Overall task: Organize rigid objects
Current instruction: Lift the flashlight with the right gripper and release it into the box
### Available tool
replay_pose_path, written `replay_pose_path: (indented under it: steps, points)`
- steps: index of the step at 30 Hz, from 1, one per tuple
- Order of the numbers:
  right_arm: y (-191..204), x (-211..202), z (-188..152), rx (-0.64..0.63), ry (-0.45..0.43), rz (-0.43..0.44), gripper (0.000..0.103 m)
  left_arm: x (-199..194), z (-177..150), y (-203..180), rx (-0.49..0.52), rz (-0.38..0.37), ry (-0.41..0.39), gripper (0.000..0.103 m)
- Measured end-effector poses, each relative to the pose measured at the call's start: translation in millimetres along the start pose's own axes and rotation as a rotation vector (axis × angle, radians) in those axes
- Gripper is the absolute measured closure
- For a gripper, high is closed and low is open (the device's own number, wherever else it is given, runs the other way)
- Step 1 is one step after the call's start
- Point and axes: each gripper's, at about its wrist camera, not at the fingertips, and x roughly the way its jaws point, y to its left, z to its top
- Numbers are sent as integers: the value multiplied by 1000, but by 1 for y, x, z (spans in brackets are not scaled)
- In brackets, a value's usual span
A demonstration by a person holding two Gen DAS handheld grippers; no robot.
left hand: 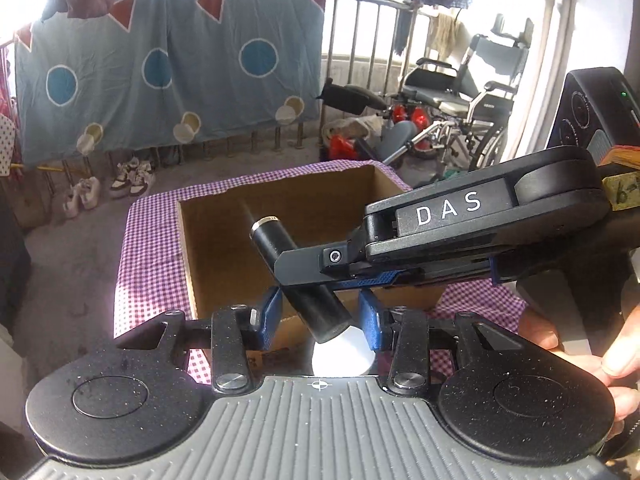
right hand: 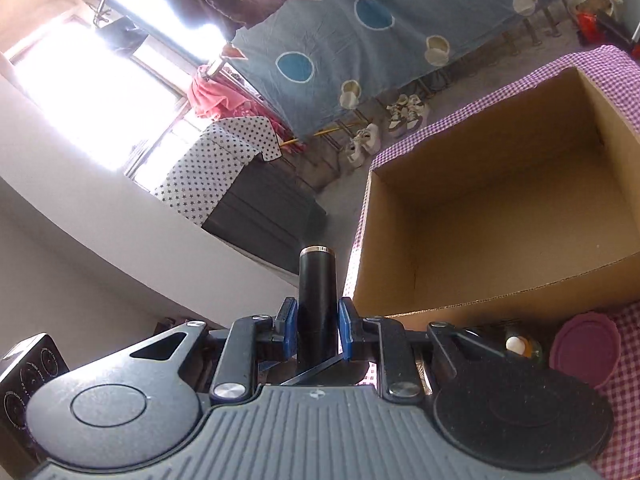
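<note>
A black cylinder with a metal ring at its tip (right hand: 318,292) is clamped between the blue pads of my right gripper (right hand: 318,332). In the left wrist view the same cylinder (left hand: 296,276) hangs tilted over the near edge of an open cardboard box (left hand: 224,248), held by the right gripper (left hand: 304,280), which reaches in from the right. My left gripper (left hand: 322,320) is open just below the cylinder, its blue pads (left hand: 270,316) on either side of it and apart from it. The box (right hand: 500,216) looks empty inside.
The box stands on a purple checked cloth (left hand: 148,248). A white round object (left hand: 344,352) lies under the left gripper. A purple lid (right hand: 584,348) and a small jar (right hand: 520,346) sit by the box. A wheelchair (left hand: 452,104) and shoes (left hand: 132,178) are on the floor behind.
</note>
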Motion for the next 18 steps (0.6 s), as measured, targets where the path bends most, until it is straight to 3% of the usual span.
replay_pose_path:
  steps: [8,18]
  points:
    - [-45,102,66,125,156,-137,80,71,13,58,-69,45,122,60]
    - [-72,187,84,145,246,-265,80,85,13,85,-99,100,145,59]
